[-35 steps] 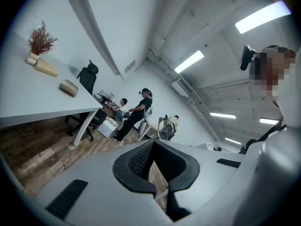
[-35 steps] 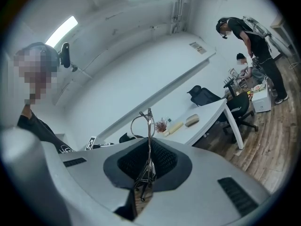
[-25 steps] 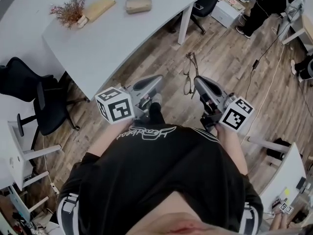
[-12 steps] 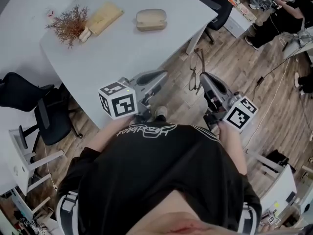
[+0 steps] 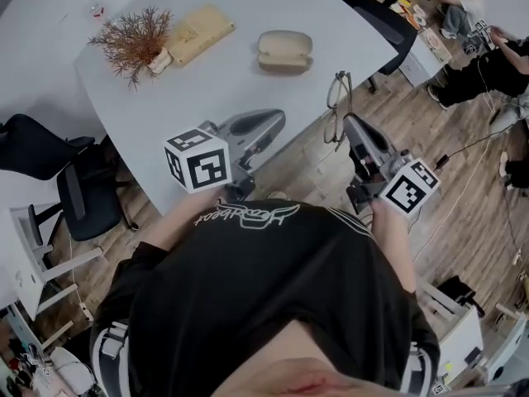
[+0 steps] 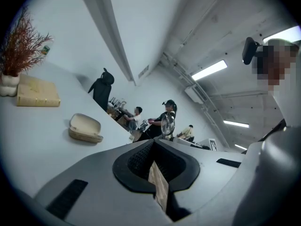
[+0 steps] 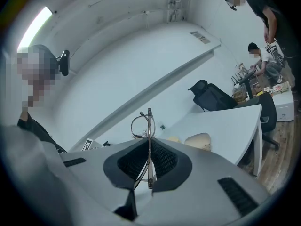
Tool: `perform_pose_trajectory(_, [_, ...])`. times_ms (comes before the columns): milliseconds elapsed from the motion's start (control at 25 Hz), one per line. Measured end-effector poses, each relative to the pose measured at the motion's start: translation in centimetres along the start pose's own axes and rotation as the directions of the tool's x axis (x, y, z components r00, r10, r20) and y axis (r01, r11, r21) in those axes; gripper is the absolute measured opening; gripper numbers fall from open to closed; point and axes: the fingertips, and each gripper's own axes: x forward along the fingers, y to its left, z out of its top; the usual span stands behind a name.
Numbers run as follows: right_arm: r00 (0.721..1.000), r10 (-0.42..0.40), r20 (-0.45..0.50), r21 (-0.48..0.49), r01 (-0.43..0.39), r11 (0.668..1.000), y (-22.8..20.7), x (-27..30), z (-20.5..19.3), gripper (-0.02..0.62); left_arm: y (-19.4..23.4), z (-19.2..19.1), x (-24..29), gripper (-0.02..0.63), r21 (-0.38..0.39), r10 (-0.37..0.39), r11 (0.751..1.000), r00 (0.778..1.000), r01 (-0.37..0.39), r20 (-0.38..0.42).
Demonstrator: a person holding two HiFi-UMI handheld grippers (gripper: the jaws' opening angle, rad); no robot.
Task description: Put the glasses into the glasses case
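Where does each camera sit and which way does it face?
Head view: on the person's head, looking steeply down at the table and floor; shows black shirt, left tool, right tool.
Left gripper view: on the left tool, along its shut jaws, toward the glasses case; upper body at right.
Right gripper view: on the right tool, along jaws clamping the glasses; upper body at left.
Shared: all three show the glasses case.

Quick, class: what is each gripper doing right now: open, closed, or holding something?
Left gripper: closed, nothing between its jaws.
Right gripper: closed on the glasses.
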Motion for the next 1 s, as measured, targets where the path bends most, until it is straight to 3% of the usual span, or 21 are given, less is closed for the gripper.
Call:
perform_pose_trajectory(440, [0.998, 0.054, -0.043, -0.029, -0.055, 0.998, -1.2, 3.2, 1.1, 0.020, 2.2, 1.7, -0.4, 0.006, 0.006, 0.073, 0.997, 0.996, -0.073, 0.045])
perform_pose_trajectory(1000, [0.976, 0.132, -0.173, -0.006, -0.135, 0.991, -9.3, 11.2, 4.5, 0.020, 9.9, 5.8, 5.1, 0.006, -0.084, 0.188, 0.980, 0.978, -0.180, 0.092])
